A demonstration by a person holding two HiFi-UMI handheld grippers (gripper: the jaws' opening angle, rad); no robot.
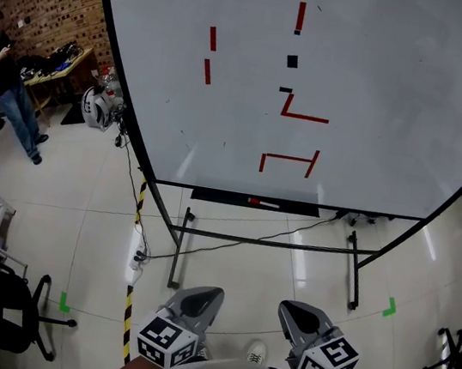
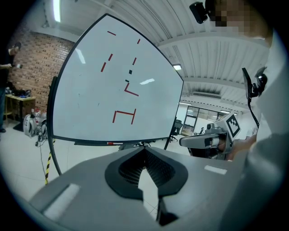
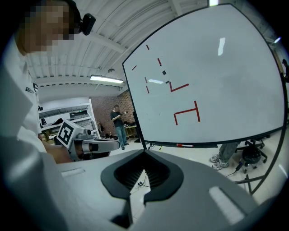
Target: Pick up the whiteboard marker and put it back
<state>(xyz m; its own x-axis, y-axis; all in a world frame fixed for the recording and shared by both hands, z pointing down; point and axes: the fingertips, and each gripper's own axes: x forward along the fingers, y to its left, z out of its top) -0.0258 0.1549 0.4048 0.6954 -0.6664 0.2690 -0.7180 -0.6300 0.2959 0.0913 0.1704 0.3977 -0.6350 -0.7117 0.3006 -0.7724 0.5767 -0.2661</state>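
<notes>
The left gripper (image 2: pixel 144 148) has its jaws pressed together at the tips with nothing between them, and the right gripper (image 3: pixel 144 152) is the same: closed and empty. Both are held low and close to the body, pointing toward the whiteboard (image 1: pixel 334 83) but well apart from it, with open floor (image 1: pixel 235 267) between. The marker (image 1: pixel 263 203), red-capped, lies flat on the tray (image 1: pixel 212 195) along the board's lower edge, untouched. By my reading the task has not begun: the approach, opening a jaw pair, the pinch, the lift and setting the marker back are all left to do.
</notes>
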